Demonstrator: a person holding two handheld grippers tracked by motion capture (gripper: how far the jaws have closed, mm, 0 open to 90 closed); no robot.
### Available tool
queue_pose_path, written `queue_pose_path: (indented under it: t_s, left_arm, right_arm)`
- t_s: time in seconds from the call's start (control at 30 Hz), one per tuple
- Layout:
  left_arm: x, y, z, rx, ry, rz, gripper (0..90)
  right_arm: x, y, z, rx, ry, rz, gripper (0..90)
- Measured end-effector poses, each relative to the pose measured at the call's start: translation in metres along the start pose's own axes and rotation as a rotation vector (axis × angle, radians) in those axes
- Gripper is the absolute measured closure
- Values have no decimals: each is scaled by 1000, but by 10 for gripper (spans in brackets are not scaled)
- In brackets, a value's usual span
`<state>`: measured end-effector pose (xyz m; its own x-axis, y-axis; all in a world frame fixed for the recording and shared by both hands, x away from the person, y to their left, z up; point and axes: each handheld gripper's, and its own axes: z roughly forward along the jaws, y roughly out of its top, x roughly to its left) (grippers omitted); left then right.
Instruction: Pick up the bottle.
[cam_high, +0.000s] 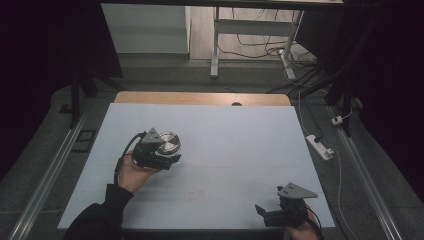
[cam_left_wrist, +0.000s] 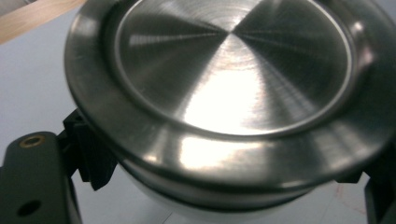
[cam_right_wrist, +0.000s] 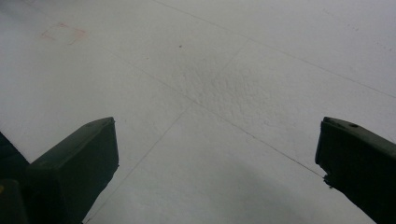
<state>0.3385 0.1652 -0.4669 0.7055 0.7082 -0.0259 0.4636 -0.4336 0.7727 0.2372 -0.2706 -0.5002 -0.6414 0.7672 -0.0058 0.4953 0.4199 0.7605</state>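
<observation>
On the table's left half, toward the middle: one round steel lid (cam_high: 167, 142), brushed top face with a raised outer rim, seated on a white body that shows just beneath it in the left gripper view. Lid (cam_left_wrist: 233, 88) lies flat, top face up, bright with reflected light.

Left gripper (cam_high: 162, 159): at the lid's near side, held in the person's left hand (cam_high: 132, 172). Black jaws stand one at each side of the lid, under its rim, clasping the lid and body between them. Grey plate on top; cable trails toward the dark sleeve (cam_high: 100, 215).

Right gripper (cam_high: 267, 214): at the table's near right corner, well apart from the lid. Jaws spread wide over bare surface, nothing between them; right gripper (cam_right_wrist: 217, 158) seen likewise in its own view.

Table (cam_high: 240, 150): pale blue-white sheet over a wooden top, the wood showing along the far edge. Faint red square (cam_right_wrist: 63, 33) marked on the sheet, between the two grippers.

Floor beyond: white power strip (cam_high: 320, 146) with cables, at the table's right.
</observation>
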Motion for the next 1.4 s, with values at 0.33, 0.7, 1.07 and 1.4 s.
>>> queue_pose_path:
  t_s: [0.33,0.7,1.07,1.4]
  left_arm:
    - [-18,23,7,-7,-50,54,154]
    - [-44,41,14,-6,-111,127,154]
    - [-61,43,17,-3,-169,149,154]
    - [-76,46,19,3,-203,178,154]
  right_arm:
    - [0,0,0,-1,1,-2,0]
    - [1,0,0,-1,3,-4,0]
    - [1,0,0,1,4,-15,0]
    - [1,0,0,0,5,-15,0]
